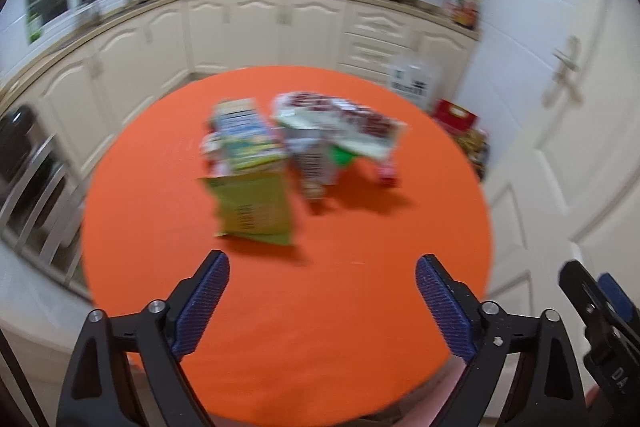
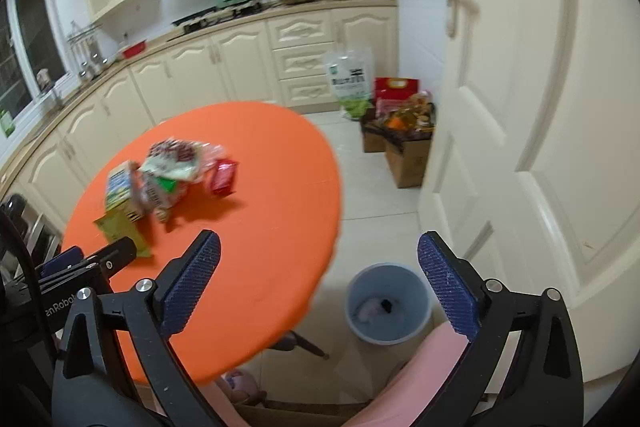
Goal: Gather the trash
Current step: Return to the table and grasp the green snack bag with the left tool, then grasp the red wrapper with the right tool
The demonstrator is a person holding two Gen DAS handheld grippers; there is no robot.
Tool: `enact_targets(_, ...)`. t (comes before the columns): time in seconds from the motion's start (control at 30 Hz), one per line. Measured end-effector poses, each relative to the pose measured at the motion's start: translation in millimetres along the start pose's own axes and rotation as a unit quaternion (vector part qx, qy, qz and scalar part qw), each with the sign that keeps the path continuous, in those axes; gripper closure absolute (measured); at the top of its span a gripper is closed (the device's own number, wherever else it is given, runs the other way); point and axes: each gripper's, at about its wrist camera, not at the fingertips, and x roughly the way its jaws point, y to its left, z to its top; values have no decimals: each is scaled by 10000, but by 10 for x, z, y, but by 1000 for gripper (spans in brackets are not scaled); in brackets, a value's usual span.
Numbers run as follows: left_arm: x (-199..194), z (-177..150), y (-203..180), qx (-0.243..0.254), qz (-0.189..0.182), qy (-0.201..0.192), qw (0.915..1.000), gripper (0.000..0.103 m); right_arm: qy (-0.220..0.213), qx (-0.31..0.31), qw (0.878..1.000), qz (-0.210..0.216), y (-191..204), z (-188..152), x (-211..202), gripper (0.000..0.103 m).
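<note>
While wrappers (image 1: 280,151) litter the orange table (image 1: 160,227), both claws (left (image 1: 322,279), right (image 2: 319,259)) gape empty.

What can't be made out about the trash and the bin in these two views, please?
- Print on the trash pile: left wrist view, motion blur.
- Green packet: right wrist view, near edge hidden behind the left gripper's finger.
- Contents of the grey bin: right wrist view, too small to identify.
- Left wrist view: bin out of frame.

Trash pile (image 1: 296,147) on orange table (image 1: 160,211)
</note>
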Motion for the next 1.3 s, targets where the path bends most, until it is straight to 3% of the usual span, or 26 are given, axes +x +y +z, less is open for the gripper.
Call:
enact_targets(0.1,57,0,255,-372,175,80,9991,10,110,-212,9996,123,184,-8,87,3)
enact_targets(0.27,248,103,382,-445,342,291,9980,10,223,-537,9979,289,504,-28,252,3)
enact_targets(0.4,416,219,420,-435,198,442,9979,10,437,-640,9964,342,654,12,483,3)
enact_targets(0.73,1004,452,568,-756,194,696,9945,10,937,-539,9934,388,655,104,984,3)
enact_targets(0.83,1133,455,693,-1088,-57,762,9911,18,1031,-498,9922,493,627,131,1080,4)
enact_targets(0.87,1153,455,730,-1133,-87,765,9906,30,1054,-504,9920,470,633,139,1115,4)
enact_targets(0.93,1178,463,790,-1150,-43,703,9909,40,1112,-520,9913,469,648,154,1187,4)
enact_targets(0.97,1166,471,813,-1126,-19,651,9915,52,1152,-518,9908,494,657,156,1222,6)
enact_targets(1.17,1107,464,955,-1119,-73,642,9916,63,1287,-503,9883,638,709,165,1378,16)
enact_targets(1.3,1015,430,1006,-1108,-74,588,9921,65,1336,-410,9890,477,662,207,1507,23)
